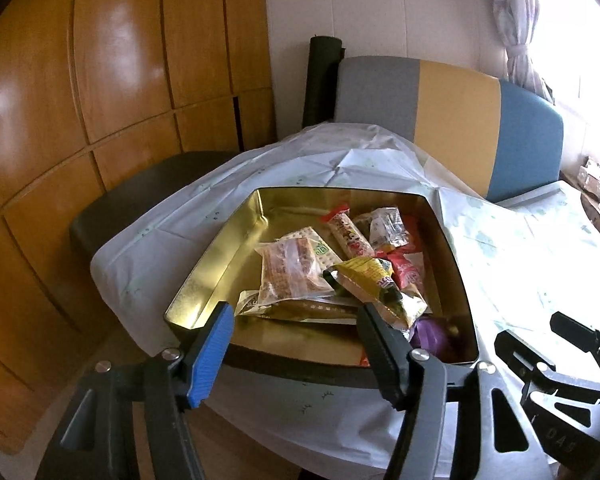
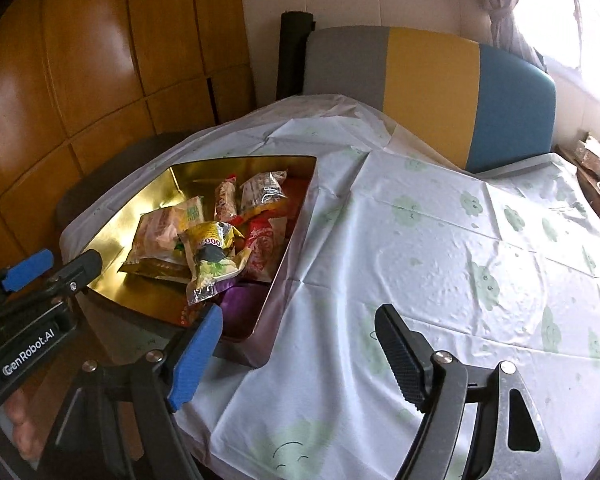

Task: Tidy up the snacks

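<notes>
Just ahead of the left tongs (image 1: 296, 320) sits one gold tin (image 1: 204, 276), open-topped, on a table under a pale cloth with green cloud prints (image 2: 420, 248). Both pairs of tongs stand apart with nothing between their pads. The left pair frames the tin's near rim; the right tongs (image 2: 300, 344) hover over bare cloth, with the tin off to their left. The snacks lie heaped toward the right half of the tin. I count one clear packet of brown biscuits (image 1: 290, 270), one yellow wrapper (image 1: 374, 280) nearest the left pair's black finger, one long red-and-white stick pack (image 1: 348, 234), one small clear-and-white packet (image 1: 388, 224), one red packet (image 1: 408, 270) and one purple one (image 1: 434, 330) in the near corner. More wrappers lie beneath, too overlapped to count. Beyond the tin stands one chair back in grey, yellow and blue (image 1: 452, 120).
</notes>
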`<state>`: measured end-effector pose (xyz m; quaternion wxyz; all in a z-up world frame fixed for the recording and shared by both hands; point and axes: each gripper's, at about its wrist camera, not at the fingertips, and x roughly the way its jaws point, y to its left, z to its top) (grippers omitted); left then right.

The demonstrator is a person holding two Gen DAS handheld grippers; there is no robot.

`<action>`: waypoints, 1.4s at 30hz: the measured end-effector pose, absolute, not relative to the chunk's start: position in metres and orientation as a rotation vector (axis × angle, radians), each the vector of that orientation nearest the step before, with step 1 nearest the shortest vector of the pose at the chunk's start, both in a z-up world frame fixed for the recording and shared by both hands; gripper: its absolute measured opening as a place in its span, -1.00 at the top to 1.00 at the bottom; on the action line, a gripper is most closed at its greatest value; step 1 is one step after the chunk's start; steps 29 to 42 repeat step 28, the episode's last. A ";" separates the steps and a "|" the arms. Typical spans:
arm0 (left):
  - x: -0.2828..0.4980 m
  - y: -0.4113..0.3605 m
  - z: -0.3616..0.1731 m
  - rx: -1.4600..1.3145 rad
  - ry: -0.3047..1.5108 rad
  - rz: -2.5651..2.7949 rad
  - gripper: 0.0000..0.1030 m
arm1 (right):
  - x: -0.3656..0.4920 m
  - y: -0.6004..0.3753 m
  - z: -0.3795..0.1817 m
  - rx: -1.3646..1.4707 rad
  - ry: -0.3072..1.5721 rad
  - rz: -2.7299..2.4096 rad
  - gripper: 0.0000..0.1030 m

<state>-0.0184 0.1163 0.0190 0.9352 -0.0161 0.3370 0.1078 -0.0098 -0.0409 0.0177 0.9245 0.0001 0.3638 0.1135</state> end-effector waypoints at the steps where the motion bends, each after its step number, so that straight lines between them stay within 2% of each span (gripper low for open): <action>1: -0.019 0.117 0.019 -0.039 0.689 0.218 -0.26 | -0.010 -0.040 0.017 0.001 0.744 0.229 -0.54; 9: -0.018 0.120 0.018 -0.053 0.698 0.211 -0.19 | -0.012 -0.039 0.016 0.000 0.744 0.224 -0.54; 21: -0.018 0.120 0.018 -0.068 0.707 0.189 -0.18 | -0.012 -0.033 0.015 -0.012 0.740 0.233 -0.54; 23: -0.017 0.122 0.019 -0.085 0.707 0.181 0.02 | -0.012 -0.033 0.015 -0.013 0.740 0.232 -0.54; 26: -0.017 0.124 0.020 -0.079 0.691 0.182 0.05 | -0.012 -0.032 0.014 -0.011 0.739 0.233 -0.54; 42: -0.017 0.125 0.020 -0.079 0.693 0.182 0.05 | -0.011 -0.032 0.014 -0.009 0.742 0.234 -0.54</action>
